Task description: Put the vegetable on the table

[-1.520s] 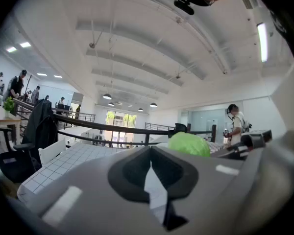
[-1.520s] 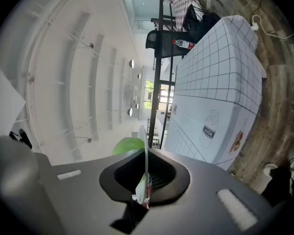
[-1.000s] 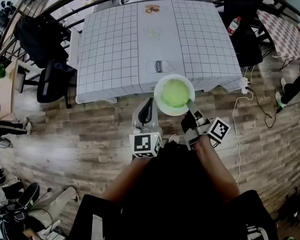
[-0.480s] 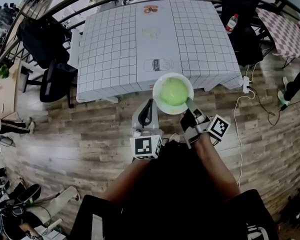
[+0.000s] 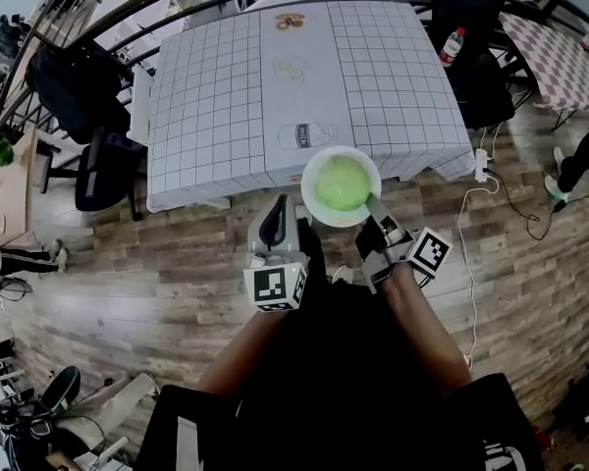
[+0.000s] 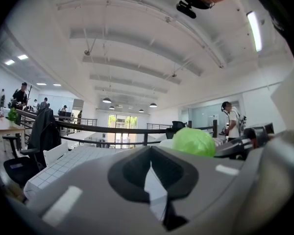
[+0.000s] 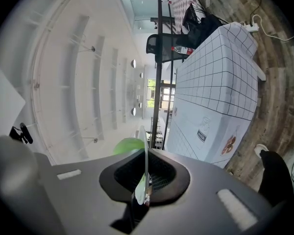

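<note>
The right gripper [image 5: 373, 211], forearm stretched forward, gripped the white plate's [image 5: 311, 186] near rim. The green vegetable [image 5: 342, 183] sat just ahead of its jaws. The left gripper [image 5: 278, 214] alongside had its 2 jaws closed, empty.

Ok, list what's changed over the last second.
The left tongs, shut and empty, drifted a little to the person's left, widening the gap to the plate. Nothing was taken hold of or let go. Unchanged: the right tongs stay clamped on the plate's rim, the green vegetable still sits on it, and the plate is held by the near edge of the table.
</note>
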`<action>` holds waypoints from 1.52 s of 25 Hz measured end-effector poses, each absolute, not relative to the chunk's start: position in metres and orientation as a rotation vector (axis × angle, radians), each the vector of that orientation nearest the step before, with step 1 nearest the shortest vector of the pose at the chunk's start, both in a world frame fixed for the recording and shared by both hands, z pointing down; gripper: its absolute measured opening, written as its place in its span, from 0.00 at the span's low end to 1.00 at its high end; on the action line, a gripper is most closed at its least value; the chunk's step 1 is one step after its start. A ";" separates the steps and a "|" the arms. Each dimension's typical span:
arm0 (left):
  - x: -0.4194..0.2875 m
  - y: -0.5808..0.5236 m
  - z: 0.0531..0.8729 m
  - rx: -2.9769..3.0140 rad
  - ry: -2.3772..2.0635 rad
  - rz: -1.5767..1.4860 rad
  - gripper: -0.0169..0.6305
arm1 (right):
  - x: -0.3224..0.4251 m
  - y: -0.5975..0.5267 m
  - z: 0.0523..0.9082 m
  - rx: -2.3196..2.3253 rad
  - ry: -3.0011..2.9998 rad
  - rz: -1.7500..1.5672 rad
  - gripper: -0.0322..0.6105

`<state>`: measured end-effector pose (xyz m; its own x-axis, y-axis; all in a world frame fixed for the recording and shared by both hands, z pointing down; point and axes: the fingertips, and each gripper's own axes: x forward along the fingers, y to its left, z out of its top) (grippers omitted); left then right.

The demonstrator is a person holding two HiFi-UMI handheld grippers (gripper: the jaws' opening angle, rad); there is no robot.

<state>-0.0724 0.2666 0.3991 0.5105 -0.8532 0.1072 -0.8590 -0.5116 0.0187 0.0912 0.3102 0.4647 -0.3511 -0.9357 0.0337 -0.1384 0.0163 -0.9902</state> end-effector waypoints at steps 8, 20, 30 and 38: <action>-0.061 0.198 0.398 2.685 -1.482 0.105 0.04 | 0.103 0.256 0.465 -1.169 1.543 -1.388 0.06; -0.053 0.071 0.393 2.715 -1.388 0.082 0.04 | 0.101 0.136 0.464 -1.206 1.512 -1.360 0.06; -0.073 -0.021 0.395 2.740 -1.374 0.096 0.04 | 0.105 0.049 0.467 -1.241 1.477 -1.316 0.06; -0.060 -0.063 0.405 2.713 -1.355 0.140 0.04 | 0.119 0.004 0.475 -1.265 1.456 -1.323 0.06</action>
<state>-0.0604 -0.0630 0.4048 0.5986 -0.7906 0.1293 -0.8003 -0.5972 0.0536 0.1186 0.0044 0.4752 -0.1990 -0.9774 0.0709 -0.1641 -0.0381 -0.9857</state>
